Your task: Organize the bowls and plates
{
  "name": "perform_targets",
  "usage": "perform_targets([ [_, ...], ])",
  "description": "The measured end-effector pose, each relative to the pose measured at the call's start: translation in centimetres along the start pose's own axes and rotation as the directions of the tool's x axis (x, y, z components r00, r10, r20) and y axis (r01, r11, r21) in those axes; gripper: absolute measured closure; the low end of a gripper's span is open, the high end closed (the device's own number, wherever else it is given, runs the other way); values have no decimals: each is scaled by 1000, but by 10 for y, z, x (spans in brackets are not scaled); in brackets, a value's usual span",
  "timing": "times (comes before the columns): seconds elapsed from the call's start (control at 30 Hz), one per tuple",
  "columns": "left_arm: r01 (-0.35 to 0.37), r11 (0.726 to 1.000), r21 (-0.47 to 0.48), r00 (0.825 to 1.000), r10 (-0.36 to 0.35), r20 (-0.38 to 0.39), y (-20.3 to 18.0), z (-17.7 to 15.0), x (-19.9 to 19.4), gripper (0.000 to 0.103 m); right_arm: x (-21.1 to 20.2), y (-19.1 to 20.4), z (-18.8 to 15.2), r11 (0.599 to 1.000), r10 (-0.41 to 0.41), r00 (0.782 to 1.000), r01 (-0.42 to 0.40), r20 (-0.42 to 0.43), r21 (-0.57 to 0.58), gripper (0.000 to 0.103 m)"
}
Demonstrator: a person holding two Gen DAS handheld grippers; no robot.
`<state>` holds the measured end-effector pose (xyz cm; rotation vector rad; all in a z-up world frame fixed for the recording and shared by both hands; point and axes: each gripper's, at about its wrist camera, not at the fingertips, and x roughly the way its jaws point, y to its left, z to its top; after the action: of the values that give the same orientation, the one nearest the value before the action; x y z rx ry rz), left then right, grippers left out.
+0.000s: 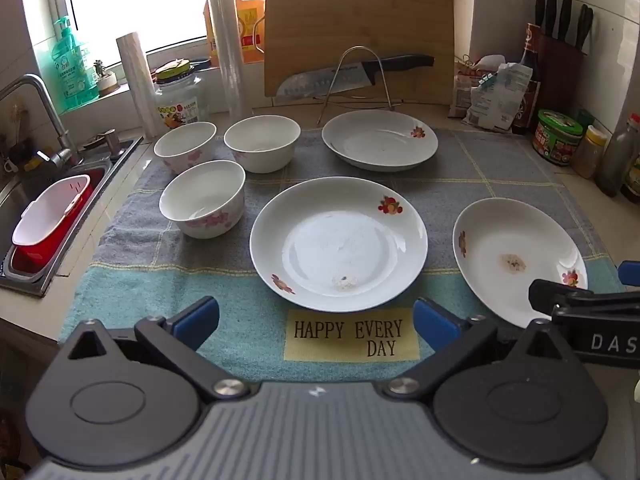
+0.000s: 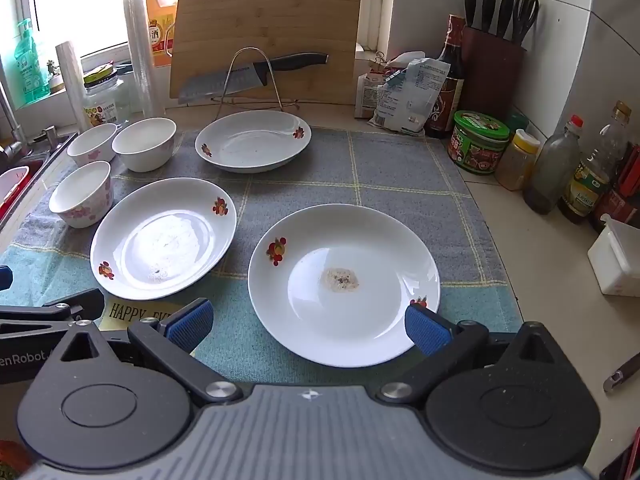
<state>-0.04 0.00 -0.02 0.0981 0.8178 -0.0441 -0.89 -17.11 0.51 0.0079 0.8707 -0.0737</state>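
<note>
Both claws hang above the near edge of a grey and teal checked cloth (image 1: 168, 248) spread on the counter, and neither holds anything. The left gripper (image 1: 316, 322) has its blue-padded jaws spread wide, framing the cloth's yellow "HAPPY EVERY DAY" label (image 1: 352, 334) at lower centre of the left wrist view. Just above it lies a white round plate with red flower prints (image 1: 338, 244), soiled with a pale crumb. The right gripper (image 2: 307, 326) is likewise wide open over the near rim of a second white flowered plate (image 2: 344, 284) with a brownish stain. A third flowered plate (image 1: 380, 140) sits at upper centre, apart from the others. Three white bowls with pink flowers (image 1: 202, 204) cluster at left, beside the sink (image 1: 60, 200).
</note>
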Motion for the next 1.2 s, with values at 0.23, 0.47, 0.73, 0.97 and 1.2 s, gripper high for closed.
perform_targets([
  [0.23,-7,1000,8,1000,7,-2,-1,-4,1,1,2,4,-1,1000,6,1000,-6,0,-1,0],
  [0.47,1,1000,1,1000,-1,-9,1,3,0,1,-3,1,4,1000,0,1000,0,13,2,0],
  [0.73,0,1000,2,1000,0,-7,1,3,-1,1,-4,1,5,1000,-6,1000,5,16,7,0],
  [0.97,-5,1000,1,1000,5,-6,0,3,-2,1,-5,1,5,1000,-6,1000,6,18,6,0],
  [1.2,-10,1000,1,1000,10,-4,-3,5,-3,1,-6,0,6,1000,-4,1000,4,17,7,0],
])
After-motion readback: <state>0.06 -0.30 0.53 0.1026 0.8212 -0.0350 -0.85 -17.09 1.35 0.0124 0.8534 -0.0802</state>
